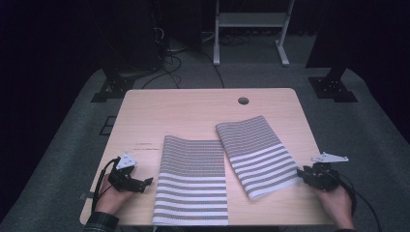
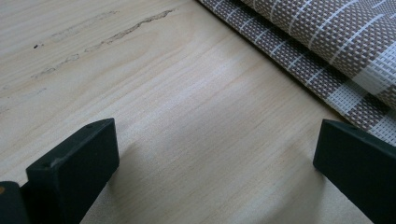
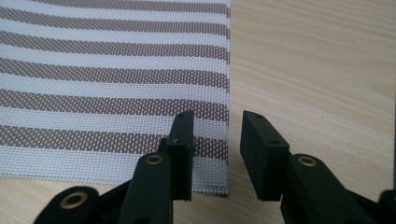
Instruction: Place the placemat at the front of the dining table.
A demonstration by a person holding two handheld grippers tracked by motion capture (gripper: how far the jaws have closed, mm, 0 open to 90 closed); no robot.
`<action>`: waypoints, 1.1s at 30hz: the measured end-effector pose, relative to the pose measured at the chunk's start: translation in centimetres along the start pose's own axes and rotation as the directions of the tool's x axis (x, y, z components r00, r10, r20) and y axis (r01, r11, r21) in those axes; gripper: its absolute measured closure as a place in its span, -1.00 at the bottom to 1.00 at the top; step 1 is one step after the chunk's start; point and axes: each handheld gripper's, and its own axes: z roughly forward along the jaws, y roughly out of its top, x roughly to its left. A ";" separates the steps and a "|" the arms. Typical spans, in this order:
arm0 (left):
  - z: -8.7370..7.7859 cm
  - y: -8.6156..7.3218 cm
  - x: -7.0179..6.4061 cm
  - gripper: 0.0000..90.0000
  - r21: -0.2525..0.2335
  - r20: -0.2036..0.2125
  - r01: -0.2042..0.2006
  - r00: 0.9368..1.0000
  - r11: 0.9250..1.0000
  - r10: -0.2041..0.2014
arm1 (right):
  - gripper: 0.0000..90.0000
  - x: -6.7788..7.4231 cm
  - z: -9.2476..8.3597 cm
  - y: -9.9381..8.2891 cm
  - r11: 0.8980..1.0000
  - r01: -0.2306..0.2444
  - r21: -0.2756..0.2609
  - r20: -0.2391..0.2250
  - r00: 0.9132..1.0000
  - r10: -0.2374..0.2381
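Two brown-and-white striped woven mats lie flat on a light wooden table (image 1: 193, 111). The left mat (image 1: 193, 179) reaches the front edge; the right mat (image 1: 256, 150) lies askew beside it. My left gripper (image 1: 147, 182) rests on the table just left of the left mat. In the left gripper view it (image 2: 217, 149) stands wide open over bare wood, with the mat's edge (image 2: 327, 42) ahead. My right gripper (image 1: 300, 174) sits at the right mat's near right corner. In the right gripper view its (image 3: 217, 140) jaws stand apart astride the mat's edge (image 3: 112, 70), pressing nothing.
A round cable hole (image 1: 243, 101) sits near the table's far edge. Beyond the table, cables trail over grey carpet, with a white frame stand (image 1: 249, 21) and black stand bases (image 1: 333, 87) at the back. Bare wood (image 3: 317, 70) lies right of the right mat.
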 end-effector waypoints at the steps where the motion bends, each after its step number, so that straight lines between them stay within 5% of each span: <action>1: 0.0 0.0 0.0 -1.00 0.000 0.000 0.000 1.000 1.000 0.000 | 0.43 0.0 0.1 -0.1 1.000 0.003 0.002 0.002 1.000 -0.003; 4: 0.0 0.0 0.0 -1.00 0.000 0.000 0.000 1.000 1.000 0.000 | 0.58 0.0 0.1 -0.2 1.000 -0.004 -0.002 -0.009 1.000 0.004; 9: 0.0 0.0 0.0 -1.00 0.000 0.000 -0.001 1.000 1.000 0.001 | 0.96 1.1 0.1 -0.1 0.998 0.060 0.003 0.002 0.998 -0.060; 11: 0.0 0.0 0.0 -1.00 0.000 0.000 -0.001 1.000 1.000 0.001 | 0.89 1.1 0.1 -0.1 0.999 0.050 0.001 0.002 0.999 -0.050; 13: 0.0 0.0 0.0 -1.00 0.000 0.000 0.000 1.000 1.000 0.000 | 0.36 0.9 0.1 0.0 1.000 0.031 -0.002 0.070 0.997 -0.031; 16: 0.0 0.0 0.0 -1.00 0.000 0.000 0.000 1.000 1.000 0.000 | 0.59 0.2 0.1 -0.3 0.999 -0.030 -0.013 -0.002 1.000 0.030; 23: 0.0 0.0 0.0 -1.00 0.000 0.000 0.000 1.000 1.000 0.000 | 0.89 0.6 0.1 -0.4 0.999 -0.043 -0.016 -0.013 0.999 0.043; 26: 0.0 0.0 0.0 -1.00 0.000 0.000 0.000 1.000 1.000 0.000 | 0.96 1.0 0.1 -0.2 1.000 -0.005 -0.013 0.005 1.000 0.005; 33: 0.0 0.0 0.0 -1.00 0.000 0.000 0.000 1.000 1.000 0.000 | 0.98 0.6 -0.6 0.1 0.997 -0.054 -0.054 -0.022 0.998 0.053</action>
